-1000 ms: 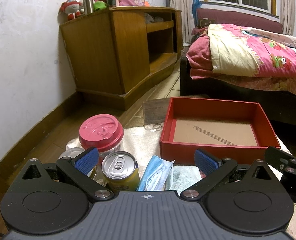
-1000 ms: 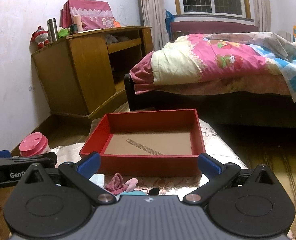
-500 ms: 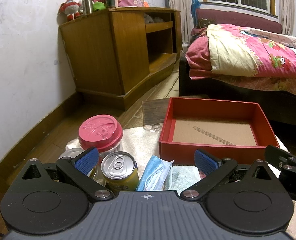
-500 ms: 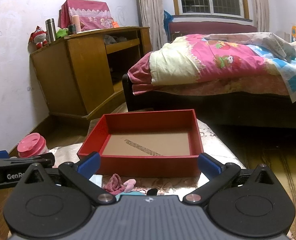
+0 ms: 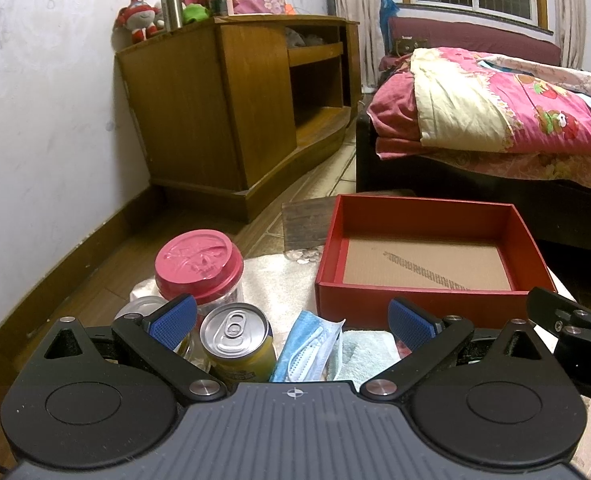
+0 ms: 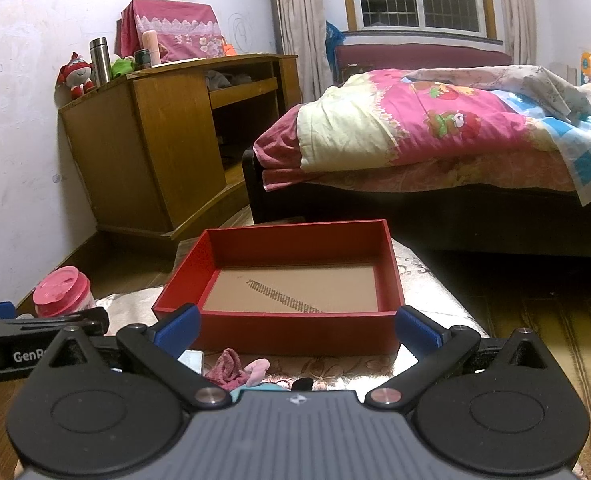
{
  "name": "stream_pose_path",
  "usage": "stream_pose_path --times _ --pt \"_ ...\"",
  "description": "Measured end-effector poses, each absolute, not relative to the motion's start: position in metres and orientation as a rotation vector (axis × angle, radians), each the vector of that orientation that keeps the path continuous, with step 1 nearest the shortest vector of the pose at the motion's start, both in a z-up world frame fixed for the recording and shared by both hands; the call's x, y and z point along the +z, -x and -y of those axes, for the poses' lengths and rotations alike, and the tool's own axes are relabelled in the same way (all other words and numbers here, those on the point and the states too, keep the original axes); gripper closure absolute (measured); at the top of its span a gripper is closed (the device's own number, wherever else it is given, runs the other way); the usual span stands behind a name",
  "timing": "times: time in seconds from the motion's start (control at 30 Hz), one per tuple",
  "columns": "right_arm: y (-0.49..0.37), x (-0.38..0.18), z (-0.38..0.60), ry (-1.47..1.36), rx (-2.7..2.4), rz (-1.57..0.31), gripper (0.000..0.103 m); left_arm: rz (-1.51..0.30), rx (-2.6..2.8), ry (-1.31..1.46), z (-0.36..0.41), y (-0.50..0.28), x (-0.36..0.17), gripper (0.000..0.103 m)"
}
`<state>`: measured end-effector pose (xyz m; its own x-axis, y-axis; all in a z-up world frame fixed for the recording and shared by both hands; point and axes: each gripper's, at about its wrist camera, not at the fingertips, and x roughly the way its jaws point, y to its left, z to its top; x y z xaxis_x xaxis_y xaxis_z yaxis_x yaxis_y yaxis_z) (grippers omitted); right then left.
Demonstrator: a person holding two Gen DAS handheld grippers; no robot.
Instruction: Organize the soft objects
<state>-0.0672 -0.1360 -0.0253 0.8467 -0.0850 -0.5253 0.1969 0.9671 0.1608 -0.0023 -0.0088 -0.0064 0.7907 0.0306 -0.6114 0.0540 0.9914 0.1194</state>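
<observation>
Both my left tongs (image 5: 291,316) and right tongs (image 6: 297,328) are wide open, empty. Step: pre-grasp. Next: lower onto face mask (image 5: 309,344), then transfer to red box (image 5: 423,304).

The right claw (image 6: 297,330) is spread wide, with nothing between its blue fingertips (image 6: 179,327). Directly ahead, a red box (image 6: 295,334) rests on the cloth-covered bench (image 6: 435,292); its brown cardboard floor carries a diagonal grey strip. In front of the box's near wall, a crumpled pink sock (image 6: 231,370) lies on the bench, close to the claw body. At the left edge, the left claw (image 6: 43,326) enters the view. Beyond it stands a jar with a pink lid (image 6: 61,290). A wooden cabinet (image 6: 163,140) stands against the wall, and a bed (image 6: 435,136) with pink bedding occupies the right background.
</observation>
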Motion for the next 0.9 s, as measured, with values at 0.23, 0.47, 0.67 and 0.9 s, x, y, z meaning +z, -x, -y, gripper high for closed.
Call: stream_pose_path --times 0.23,0.47,0.67,0.9 --pt "0.067 -0.025 0.138 -0.207 -0.149 -0.547 0.024 -0.656 -0.019 -0.141 0.009 0.005 -0.007 0.006" --pt "0.073 -0.029 0.138 -0.178 -0.153 -0.557 0.03 -0.64 -0.041 -0.149 0.009 0.013 -0.005 0.007" --pt "0.087 -0.027 0.135 -0.15 -0.181 -0.551 0.033 -0.623 -0.072 -0.156 0.008 0.024 -0.002 0.01" --pt "0.121 -0.032 0.134 -0.127 -0.218 -0.6 0.033 -0.703 -0.16 -0.211 -0.001 0.048 -0.014 0.01"
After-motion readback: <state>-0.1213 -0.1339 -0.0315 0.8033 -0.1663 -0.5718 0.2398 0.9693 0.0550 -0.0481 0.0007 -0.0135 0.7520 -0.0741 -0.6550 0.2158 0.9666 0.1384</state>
